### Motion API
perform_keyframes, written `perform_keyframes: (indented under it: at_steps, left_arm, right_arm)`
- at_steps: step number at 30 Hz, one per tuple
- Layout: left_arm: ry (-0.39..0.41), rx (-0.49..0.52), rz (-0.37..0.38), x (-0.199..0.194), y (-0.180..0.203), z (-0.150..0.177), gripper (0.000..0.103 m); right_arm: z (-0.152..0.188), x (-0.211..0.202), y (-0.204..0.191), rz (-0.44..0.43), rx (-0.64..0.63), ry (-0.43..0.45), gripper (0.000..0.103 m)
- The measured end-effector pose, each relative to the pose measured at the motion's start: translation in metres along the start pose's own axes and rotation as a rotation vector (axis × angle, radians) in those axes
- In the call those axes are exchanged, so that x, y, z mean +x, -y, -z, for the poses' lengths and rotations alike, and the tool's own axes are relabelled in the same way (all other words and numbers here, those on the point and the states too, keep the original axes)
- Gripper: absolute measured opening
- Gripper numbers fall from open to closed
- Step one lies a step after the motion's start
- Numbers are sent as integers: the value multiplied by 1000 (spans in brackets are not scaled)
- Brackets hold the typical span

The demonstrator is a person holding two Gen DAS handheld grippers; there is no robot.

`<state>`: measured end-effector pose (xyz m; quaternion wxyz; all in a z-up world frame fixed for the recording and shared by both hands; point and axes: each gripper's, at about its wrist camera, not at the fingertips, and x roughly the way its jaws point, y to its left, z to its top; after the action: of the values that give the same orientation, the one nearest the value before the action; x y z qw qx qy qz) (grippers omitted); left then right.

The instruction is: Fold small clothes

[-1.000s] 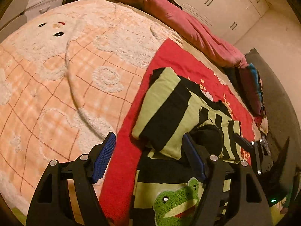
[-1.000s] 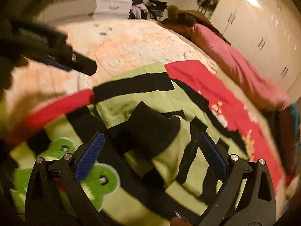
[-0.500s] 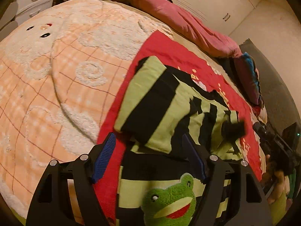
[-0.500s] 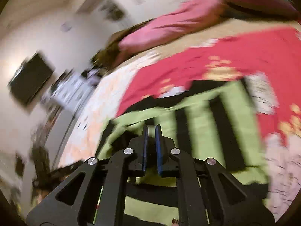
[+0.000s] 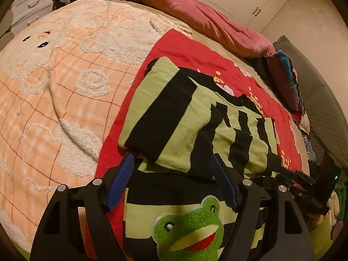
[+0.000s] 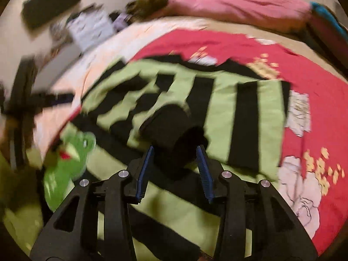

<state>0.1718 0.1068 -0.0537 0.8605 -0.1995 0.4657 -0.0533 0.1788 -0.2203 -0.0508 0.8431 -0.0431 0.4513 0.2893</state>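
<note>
Right gripper [image 6: 175,152] jaws went from clamped to part-open around black cuff [image 6: 174,126] mid-frame, sleeve fold-in on striped sweater [image 5: 191,117] landing; left gripper [image 5: 171,167] wide open, empty; next: withdraw, fold hem.

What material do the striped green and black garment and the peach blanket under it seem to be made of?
The striped garment looks like soft matte knit or fleece: thick rounded folds, no shine. Its frog patch seems plush, with a fuzzy pile. The peach blanket looks like fleece with raised, curly white tufts. The exact fibres cannot be told.
</note>
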Motion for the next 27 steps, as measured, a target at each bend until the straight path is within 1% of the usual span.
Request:
perform_keyframes:
  at_steps: [2, 4, 5, 7, 9, 10, 12, 13, 16, 19, 21, 22, 23, 25, 27]
  left_arm:
    - [-14, 25, 21, 3, 8, -1, 71]
    - [-32, 51, 54, 9, 22, -2, 71]
    - [-43, 81, 79, 15, 36, -4, 71]
    - [-59, 121, 99, 25, 55, -5, 71]
    - [-94, 160, 135, 45, 77, -7, 71]
    - [-131, 172, 153, 60, 87, -9, 71]
    - [-176, 164, 146, 85, 96, -10, 71]
    - [-198, 152, 123, 99, 97, -11, 71]
    - [-221, 155, 75, 123, 100, -12, 71]
    - [-225, 156, 74, 129, 102, -12, 71]
    - [-223, 149, 78, 131, 102, -12, 71]
    - [-223, 149, 78, 131, 102, -12, 71]
    - [-222, 147, 81, 132, 100, -12, 71]
    - [-218, 148, 85, 132, 100, -12, 72]
    - [-211, 154, 89, 132, 100, -11, 72]
  right_arm:
    - [1, 7, -1, -7, -29, -4, 34]
    - [-1, 12, 4, -21, -29, -4, 34]
    - [-4, 18, 7, -29, -27, -11, 34]
    - [-10, 30, 10, -50, -36, -27, 34]
    - [-15, 38, 9, -85, -58, -46, 34]
    - [-16, 40, 9, -103, -64, -54, 32]
    - [-15, 40, 9, -159, -65, -67, 14]
    - [-14, 38, 11, -206, -54, -64, 2]
    - [-9, 22, 18, -324, -19, -30, 2]
    - [-2, 6, 23, -419, 0, -17, 2]
    - [3, 10, 23, -424, 10, -46, 2]
    - [7, 18, 24, -401, 16, -77, 2]
    - [12, 28, 22, -355, 8, -125, 2]
    - [22, 41, 16, -297, -17, -189, 3]
    - [26, 39, 6, -270, -41, -176, 9]
